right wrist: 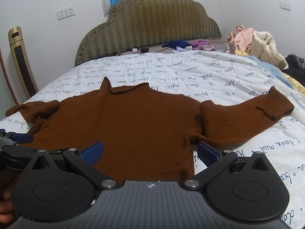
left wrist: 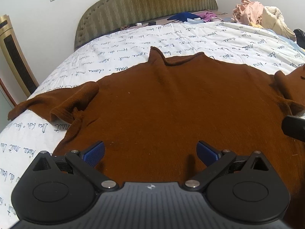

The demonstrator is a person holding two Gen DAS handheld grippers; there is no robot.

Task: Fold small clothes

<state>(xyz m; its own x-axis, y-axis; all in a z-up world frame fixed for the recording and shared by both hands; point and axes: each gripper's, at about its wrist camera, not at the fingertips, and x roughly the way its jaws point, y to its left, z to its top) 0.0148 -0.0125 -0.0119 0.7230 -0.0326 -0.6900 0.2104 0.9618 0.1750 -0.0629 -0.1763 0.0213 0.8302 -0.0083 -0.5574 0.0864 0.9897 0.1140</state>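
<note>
A small brown knitted sweater (left wrist: 171, 103) lies spread flat on the white bedspread, collar pointing toward the headboard. Its left sleeve (left wrist: 57, 103) is bunched; its right sleeve (right wrist: 247, 114) stretches out to the right. My left gripper (left wrist: 150, 152) hovers open over the sweater's lower body, nothing between its blue pads (left wrist: 94, 153). My right gripper (right wrist: 150, 152) is open above the sweater's (right wrist: 133, 124) lower right hem, the right pad (right wrist: 207, 152) over bare bedspread. The left gripper's finger (right wrist: 21, 137) shows at the left edge of the right wrist view.
The bed is covered by a white bedspread (right wrist: 190, 72) with printed script. A green padded headboard (right wrist: 152, 22) stands behind. A heap of clothes (right wrist: 251, 42) lies at the far right, loose garments (right wrist: 183, 44) by the headboard. A gold tower appliance (right wrist: 21, 61) stands left.
</note>
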